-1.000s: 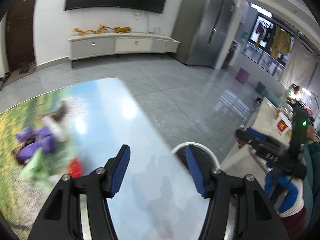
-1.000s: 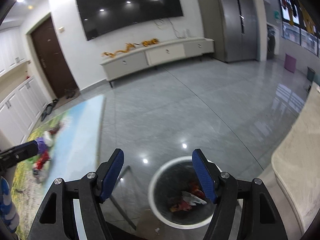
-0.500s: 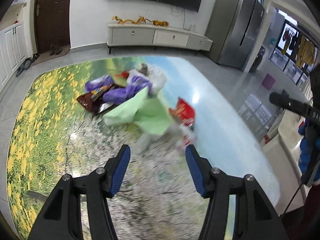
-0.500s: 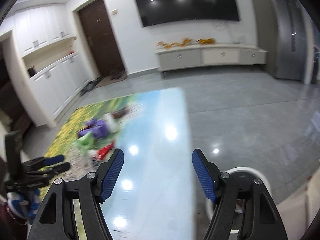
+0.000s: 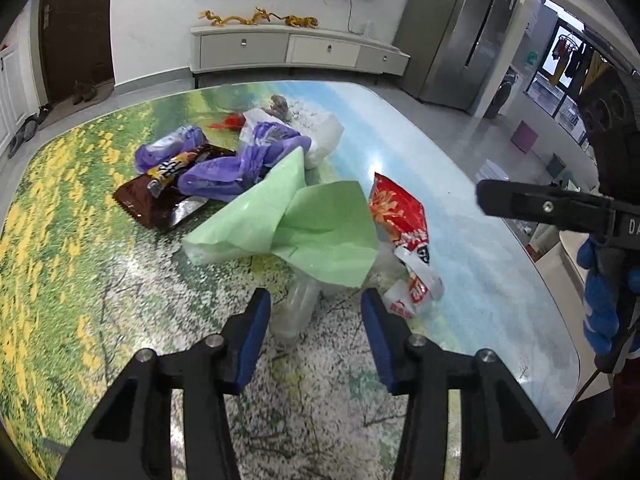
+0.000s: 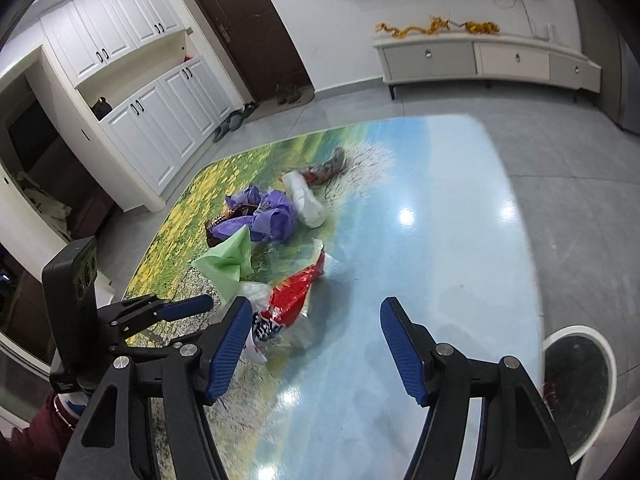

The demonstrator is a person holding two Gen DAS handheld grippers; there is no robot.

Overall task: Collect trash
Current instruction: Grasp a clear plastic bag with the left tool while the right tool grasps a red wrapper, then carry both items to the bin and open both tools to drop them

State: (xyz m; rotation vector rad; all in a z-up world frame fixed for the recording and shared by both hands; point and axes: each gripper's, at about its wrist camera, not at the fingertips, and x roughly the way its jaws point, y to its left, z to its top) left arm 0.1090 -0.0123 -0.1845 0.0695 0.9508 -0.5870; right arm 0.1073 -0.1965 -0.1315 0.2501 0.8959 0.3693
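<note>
- Lying on the glossy table printed with a flower-meadow scene, the trash makes one loose heap: a crumpled pale-green paper sheet, a red crinkled snack bag, purple plastic bags, a dark brown foil wrapper and a white plastic bag.
- A clear crumpled plastic piece sticks out from under the green sheet, between the blue pads of the left gripper and nearer its left pad; no contact shows.
- The left jaws are closing and hold nothing.
- The right gripper hovers over bare tabletop; the red bag lies just beyond its left pad.
- Its jaws stand wide, closing slightly, with nothing gripped.
- A white-rimmed round bin stands on the floor beside the table's right edge.
</note>
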